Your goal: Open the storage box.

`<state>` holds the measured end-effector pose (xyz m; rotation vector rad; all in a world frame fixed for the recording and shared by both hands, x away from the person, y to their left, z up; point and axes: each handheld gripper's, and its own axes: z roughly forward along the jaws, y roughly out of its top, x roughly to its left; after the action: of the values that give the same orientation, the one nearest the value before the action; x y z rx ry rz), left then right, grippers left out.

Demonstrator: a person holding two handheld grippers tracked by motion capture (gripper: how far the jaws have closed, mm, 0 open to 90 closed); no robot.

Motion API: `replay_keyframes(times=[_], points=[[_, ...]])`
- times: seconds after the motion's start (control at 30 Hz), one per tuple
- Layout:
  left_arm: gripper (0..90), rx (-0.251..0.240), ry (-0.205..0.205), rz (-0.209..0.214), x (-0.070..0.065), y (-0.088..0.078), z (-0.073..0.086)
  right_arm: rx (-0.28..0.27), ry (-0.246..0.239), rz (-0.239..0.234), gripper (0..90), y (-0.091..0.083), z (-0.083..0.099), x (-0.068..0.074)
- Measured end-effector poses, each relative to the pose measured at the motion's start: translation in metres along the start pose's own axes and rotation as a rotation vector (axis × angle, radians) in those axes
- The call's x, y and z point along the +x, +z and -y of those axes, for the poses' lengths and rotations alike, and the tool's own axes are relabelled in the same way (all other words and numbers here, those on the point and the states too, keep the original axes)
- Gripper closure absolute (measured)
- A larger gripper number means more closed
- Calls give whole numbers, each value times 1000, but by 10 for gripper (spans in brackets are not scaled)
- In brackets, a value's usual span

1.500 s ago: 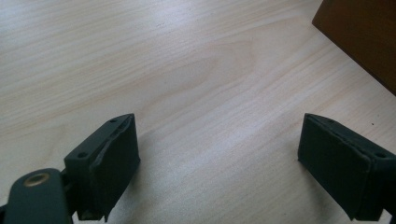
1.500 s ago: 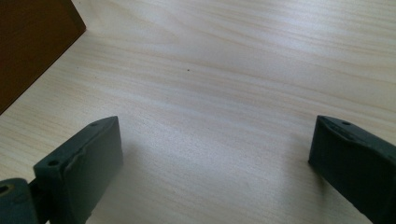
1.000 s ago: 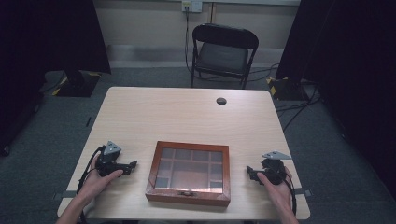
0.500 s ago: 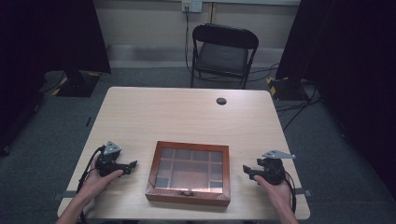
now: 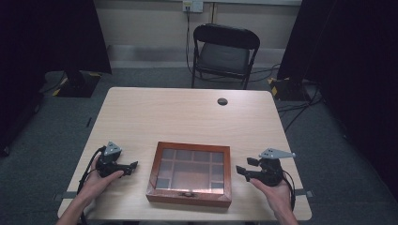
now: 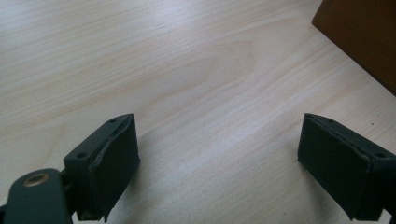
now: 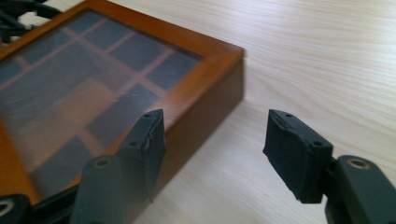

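Observation:
A shallow wooden box [image 5: 190, 173] with a glass lid and inner compartments lies closed near the table's front edge, a small metal catch [image 5: 188, 193] on its front side. My left gripper [image 5: 133, 166] rests on the table to the box's left, jaws wide open over bare wood [image 6: 219, 140], the box corner [image 6: 364, 37] off to one side. My right gripper [image 5: 244, 167] is held above the table at the box's right side. Its jaws [image 7: 212, 144] have just been closing and stand partly open, nothing between them, the box's right wall [image 7: 205, 112] just ahead.
The light wood table [image 5: 187, 117] has a round dark cable port [image 5: 222, 101] near its far edge. A black folding chair [image 5: 225, 51] stands behind the table. Dark curtains hang at both sides, with cables on the grey carpet.
My right gripper has lifted off the table and drawn slightly closer to the box, its jaws narrowing. The left gripper and the box have stayed put.

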<state>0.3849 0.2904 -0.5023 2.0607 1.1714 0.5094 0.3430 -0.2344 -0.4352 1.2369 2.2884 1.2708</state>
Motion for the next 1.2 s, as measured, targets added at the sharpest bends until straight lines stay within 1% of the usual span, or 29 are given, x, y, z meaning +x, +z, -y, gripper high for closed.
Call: replay_keyframes(times=[0.13, 0.33, 0.53, 0.57, 0.6, 0.7, 0.83, 0.87, 0.93, 1.03, 1.13, 1.2], points=[[117, 0, 0, 0, 0, 0, 0, -12, -25, -50, 414, 0, -6, 14], [118, 0, 0, 0, 0, 0, 0, -17, -35, -116, 470, 5, -14, 33], [118, 0, 0, 0, 0, 0, 0, 6, -69, -184, 527, 13, -23, 49], [118, 0, 0, 0, 0, 0, 0, 6, -69, -184, 527, 13, -23, 49], [117, 0, 0, 0, 0, 0, 0, 7, -83, -212, 543, 16, -28, 55], [118, 0, 0, 0, 0, 0, 0, 8, -100, -250, 568, 21, -34, 63], [118, 0, 0, 0, 0, 0, 0, 4, -120, -319, 611, 29, -36, 77], [118, 0, -1, -1, 0, 0, 0, 8, -127, -334, 623, 31, -35, 81], [118, 0, 0, 0, 0, 0, 0, 37, -150, -370, 655, 37, -33, 88], [118, 0, 0, -1, 0, 0, 0, 66, -169, -419, 690, 44, -29, 97], [118, 0, 0, -1, 0, 0, 0, 92, -181, -455, 722, 50, -26, 103], [118, 0, 0, 0, 0, 0, 0, 105, -194, -467, 734, 53, -24, 107]])
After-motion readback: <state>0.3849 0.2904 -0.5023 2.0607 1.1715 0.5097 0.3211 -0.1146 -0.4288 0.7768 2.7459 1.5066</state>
